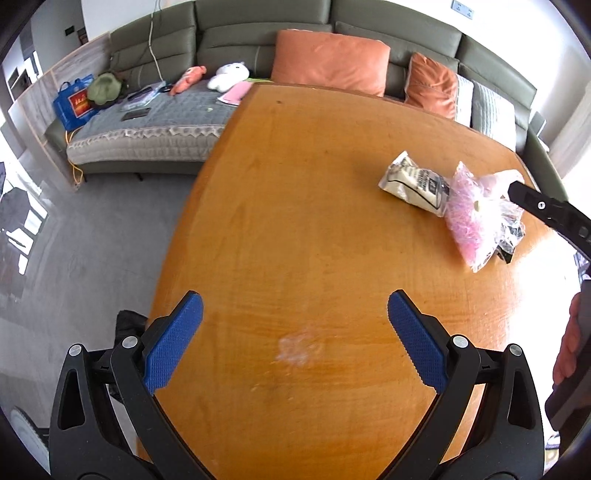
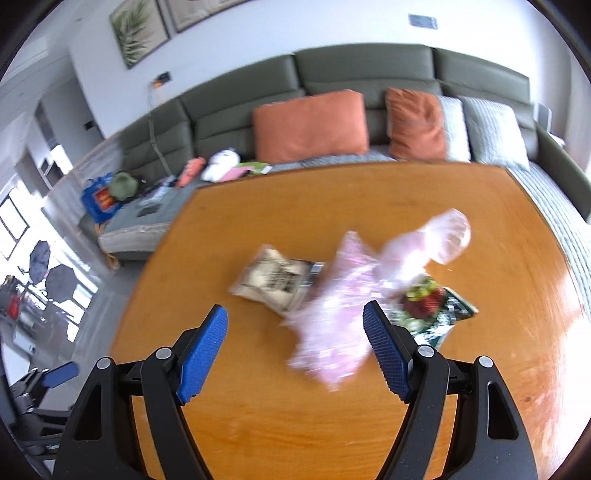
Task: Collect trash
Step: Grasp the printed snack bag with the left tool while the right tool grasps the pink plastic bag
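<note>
Living room with a green sofa behind a wooden table

The orange-brown wooden table [image 2: 332, 206] fills the foreground, glossy with glare along its right side. Behind the table runs a long olive-green sofa [image 2: 365, 66] with a grey quilted cover [image 1: 155, 110] on its seat. On the sofa, just behind the table's far edge, lean two orange cushions [image 2: 310, 125] and two pale grey pillows [image 2: 495, 129] to their right. Left of the table on the sofa seat lie a white plush toy [image 1: 229, 75], a green hat [image 1: 105, 88] and a blue bag [image 1: 72, 103]. Above the sofa, the white wall [image 2: 240, 33] carries framed plant pictures [image 2: 142, 29]. Grey floor [image 1: 96, 236] spreads left of the table, with bright windows [image 2: 14, 221] farther left.
</note>
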